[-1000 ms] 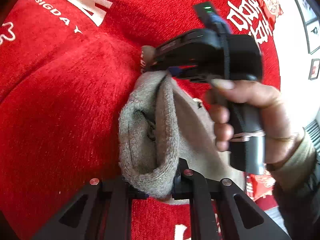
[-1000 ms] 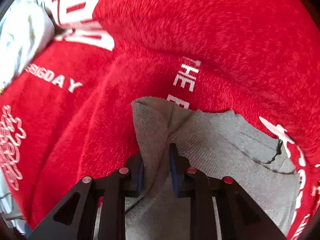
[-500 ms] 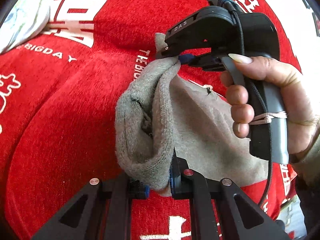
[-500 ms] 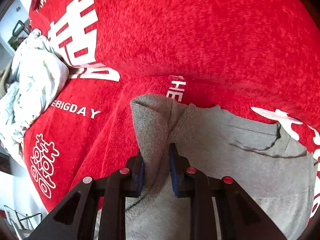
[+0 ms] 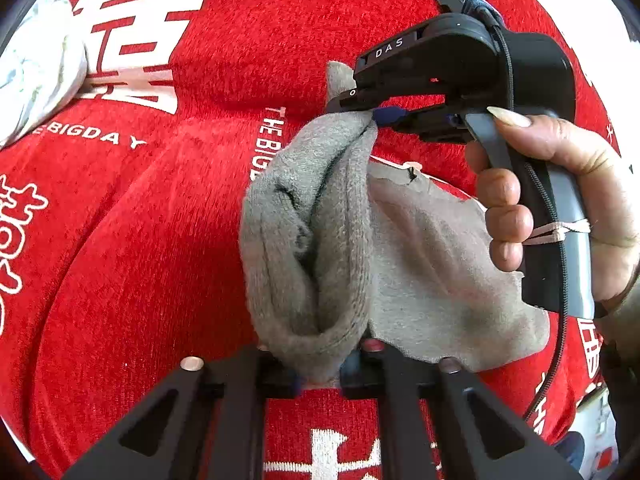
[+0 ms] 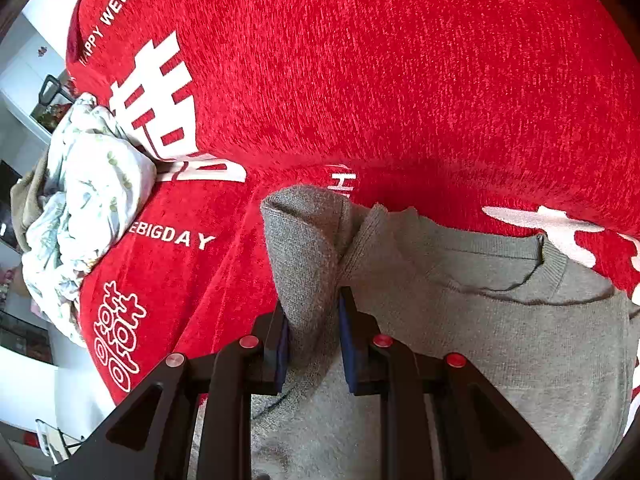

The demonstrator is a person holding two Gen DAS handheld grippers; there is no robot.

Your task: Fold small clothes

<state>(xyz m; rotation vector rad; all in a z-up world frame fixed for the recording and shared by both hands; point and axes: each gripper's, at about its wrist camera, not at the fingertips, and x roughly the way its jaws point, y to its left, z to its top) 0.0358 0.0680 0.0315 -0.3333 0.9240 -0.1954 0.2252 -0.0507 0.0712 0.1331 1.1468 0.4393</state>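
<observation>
while pinched at both ends, grey sweater [image 6: 500,320]

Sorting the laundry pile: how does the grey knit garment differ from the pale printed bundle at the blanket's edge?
The grey knit garment is plain and pinched by both grippers, left gripper and right gripper; the pale printed bundle has a leafy print and lies crumpled, untouched. Both are over the red blanket.

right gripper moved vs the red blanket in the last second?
Yes. In the right wrist view the right gripper, shut on the grey garment, has lifted away: the red blanket shows more lettering and the pale bundle came into view.
</observation>
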